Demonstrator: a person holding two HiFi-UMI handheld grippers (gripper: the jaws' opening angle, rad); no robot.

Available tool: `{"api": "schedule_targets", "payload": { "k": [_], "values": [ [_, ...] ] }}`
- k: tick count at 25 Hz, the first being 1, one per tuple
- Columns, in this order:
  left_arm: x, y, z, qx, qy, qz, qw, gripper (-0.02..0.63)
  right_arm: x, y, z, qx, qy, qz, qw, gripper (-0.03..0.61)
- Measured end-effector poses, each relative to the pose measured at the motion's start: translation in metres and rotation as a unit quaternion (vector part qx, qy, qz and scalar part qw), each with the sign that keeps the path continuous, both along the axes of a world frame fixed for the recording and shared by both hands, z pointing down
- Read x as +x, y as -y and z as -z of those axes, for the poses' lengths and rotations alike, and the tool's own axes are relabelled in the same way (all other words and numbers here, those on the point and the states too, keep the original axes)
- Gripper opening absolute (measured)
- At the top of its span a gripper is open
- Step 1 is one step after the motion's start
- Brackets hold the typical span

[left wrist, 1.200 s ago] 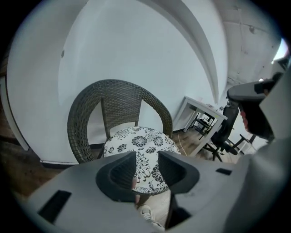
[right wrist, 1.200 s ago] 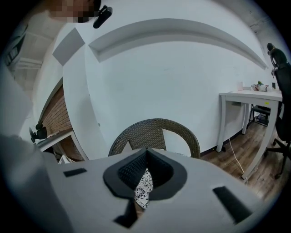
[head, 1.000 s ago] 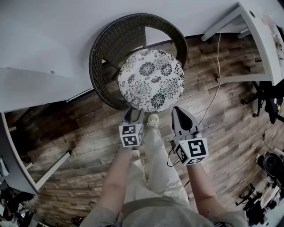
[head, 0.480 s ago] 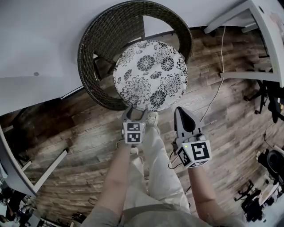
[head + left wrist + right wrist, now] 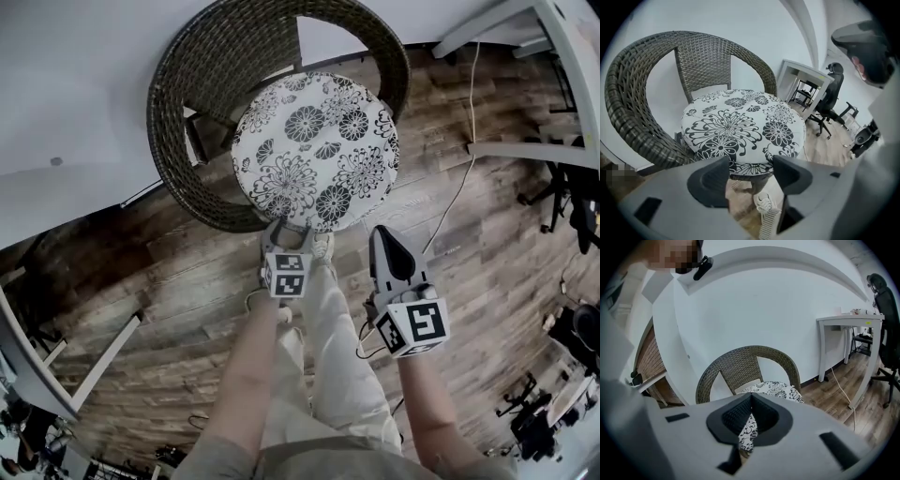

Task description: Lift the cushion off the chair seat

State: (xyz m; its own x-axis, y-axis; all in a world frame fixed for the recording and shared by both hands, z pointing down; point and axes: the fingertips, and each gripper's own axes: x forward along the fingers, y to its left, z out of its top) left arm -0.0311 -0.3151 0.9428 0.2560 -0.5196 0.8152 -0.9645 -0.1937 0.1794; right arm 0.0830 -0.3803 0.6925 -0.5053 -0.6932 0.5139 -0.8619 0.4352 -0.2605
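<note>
A round white cushion [image 5: 316, 150] with black flowers lies on the seat of a dark wicker chair [image 5: 178, 141]. My left gripper [image 5: 286, 228] is at the cushion's front edge with its tips just short of the rim. In the left gripper view this gripper [image 5: 751, 172] is open, and the cushion [image 5: 740, 126] lies beyond the gap, untouched by either pad. My right gripper [image 5: 382, 234] hangs over the floor, to the right of the cushion's front edge. Its jaws [image 5: 751, 404] are shut on nothing, with the cushion [image 5: 776, 389] and chair [image 5: 740, 359] ahead.
The chair backs onto a white wall. A white desk [image 5: 562, 56] stands at the right, and a cable [image 5: 450, 202] trails over the wooden floor. The person's legs and a shoe [image 5: 322, 248] are just below the cushion. An office chair [image 5: 829, 101] stands further off.
The left gripper has come down and forward to the cushion's front edge. The right gripper has sunk slightly. The chair and cushion now appear larger and higher in the head view.
</note>
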Motion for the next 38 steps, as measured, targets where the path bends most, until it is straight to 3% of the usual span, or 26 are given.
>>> {"api": "schedule_targets", "payload": {
  "k": [16,21,23,38],
  "values": [
    [0.001,0.001,-0.009,-0.014,0.011,0.012,0.9998,0.23,0.003,0.003,0.001,0.0,0.0,-0.012,1.0,-0.006],
    [0.001,0.005,-0.008,-0.024,0.024,0.001,0.9994,0.079,0.008,0.004,0.007,0.003,0.0,-0.018,1.0,-0.006],
    [0.001,0.006,-0.006,-0.026,0.027,0.003,0.9993,0.049,0.009,0.002,0.01,0.005,-0.002,-0.02,1.0,-0.006],
    [0.002,0.011,0.08,0.005,-0.013,0.018,0.9997,0.035,0.002,-0.009,0.08,0.051,0.0,-0.021,0.998,-0.006]
  ]
}}
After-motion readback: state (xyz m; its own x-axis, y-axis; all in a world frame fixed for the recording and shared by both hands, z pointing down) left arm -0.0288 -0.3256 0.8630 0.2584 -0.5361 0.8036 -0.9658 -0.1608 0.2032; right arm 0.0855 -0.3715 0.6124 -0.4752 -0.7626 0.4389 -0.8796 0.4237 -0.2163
